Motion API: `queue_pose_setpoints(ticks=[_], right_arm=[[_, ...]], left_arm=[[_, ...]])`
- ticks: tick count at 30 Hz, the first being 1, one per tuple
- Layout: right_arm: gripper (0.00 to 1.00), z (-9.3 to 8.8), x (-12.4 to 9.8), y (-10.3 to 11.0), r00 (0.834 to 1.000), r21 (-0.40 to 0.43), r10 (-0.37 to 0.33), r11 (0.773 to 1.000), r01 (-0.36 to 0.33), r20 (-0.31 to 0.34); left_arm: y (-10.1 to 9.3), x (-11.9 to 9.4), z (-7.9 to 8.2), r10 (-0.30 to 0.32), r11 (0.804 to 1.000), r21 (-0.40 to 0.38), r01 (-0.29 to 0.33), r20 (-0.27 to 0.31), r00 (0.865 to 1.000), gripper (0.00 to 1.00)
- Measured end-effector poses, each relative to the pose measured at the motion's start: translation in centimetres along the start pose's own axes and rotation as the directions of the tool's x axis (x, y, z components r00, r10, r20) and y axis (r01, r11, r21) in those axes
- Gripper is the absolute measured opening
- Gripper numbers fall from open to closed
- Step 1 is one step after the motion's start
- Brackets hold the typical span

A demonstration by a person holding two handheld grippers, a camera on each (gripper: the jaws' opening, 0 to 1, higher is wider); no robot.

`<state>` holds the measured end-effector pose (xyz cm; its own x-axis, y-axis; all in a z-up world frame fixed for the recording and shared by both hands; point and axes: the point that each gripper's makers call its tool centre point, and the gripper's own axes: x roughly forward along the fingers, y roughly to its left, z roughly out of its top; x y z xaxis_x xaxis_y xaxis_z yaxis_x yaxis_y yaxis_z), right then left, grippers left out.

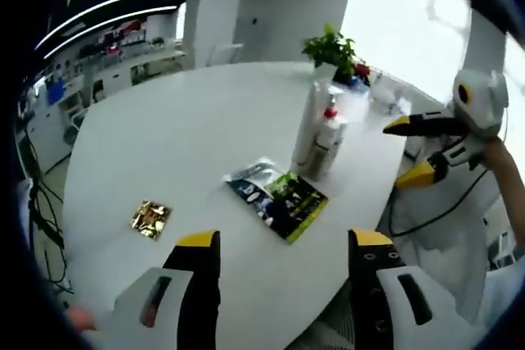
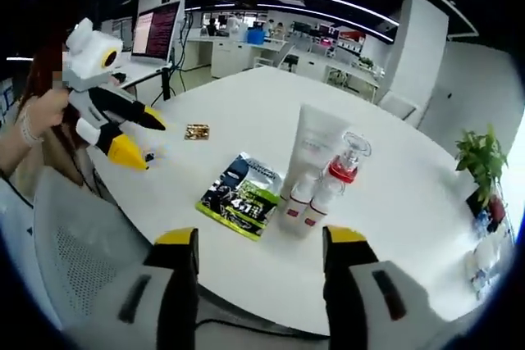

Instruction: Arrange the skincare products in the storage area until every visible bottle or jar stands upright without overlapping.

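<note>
A tall white tube [image 2: 316, 147] stands upright on the white round table [image 2: 410, 202]. In front of it stand a pump bottle with a red collar [image 2: 343, 171] and two small white bottles with red bands [image 2: 299, 199], all close together. The same cluster [image 1: 321, 133] appears in the left gripper view, past the table's middle. My left gripper [image 1: 285, 243] is open and holds nothing, well short of the products. My right gripper [image 2: 261, 239] is open too, off the table's near edge. Each gripper also appears in the other's view, the right gripper [image 1: 410, 149] and the left gripper [image 2: 143, 138], with jaws apart.
A dark and green sachet pack [image 2: 242, 194] lies flat beside the bottles, and a small gold packet [image 2: 197, 131] lies farther off. A potted plant [image 2: 480, 157] stands near the far edge. A grey mesh chair [image 2: 74, 252] is below the right gripper. A person's hand [image 2: 37, 112] holds the left gripper.
</note>
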<state>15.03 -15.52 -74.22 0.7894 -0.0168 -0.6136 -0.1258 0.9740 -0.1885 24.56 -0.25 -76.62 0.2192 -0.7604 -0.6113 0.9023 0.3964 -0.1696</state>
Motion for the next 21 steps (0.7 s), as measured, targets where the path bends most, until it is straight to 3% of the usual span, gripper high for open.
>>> queue_pose_setpoints(ticks=[17,21], right_arm=[[0.91,0.3,-0.8,-1.3,0.998,0.033,-0.039,0.999,0.037,0.046],[0.96,0.3,-0.8,-1.3,0.998,0.04,-0.032,0.999,0.029,0.058]], left_arm=[[0.7,-1.5,-0.8,0.045,0.999,-0.012,-0.045,0.008,0.999,0.78],[0.5,-1.6,-1.1,0.026,1.0,0.007,-0.026,-0.006,1.0,0.8]])
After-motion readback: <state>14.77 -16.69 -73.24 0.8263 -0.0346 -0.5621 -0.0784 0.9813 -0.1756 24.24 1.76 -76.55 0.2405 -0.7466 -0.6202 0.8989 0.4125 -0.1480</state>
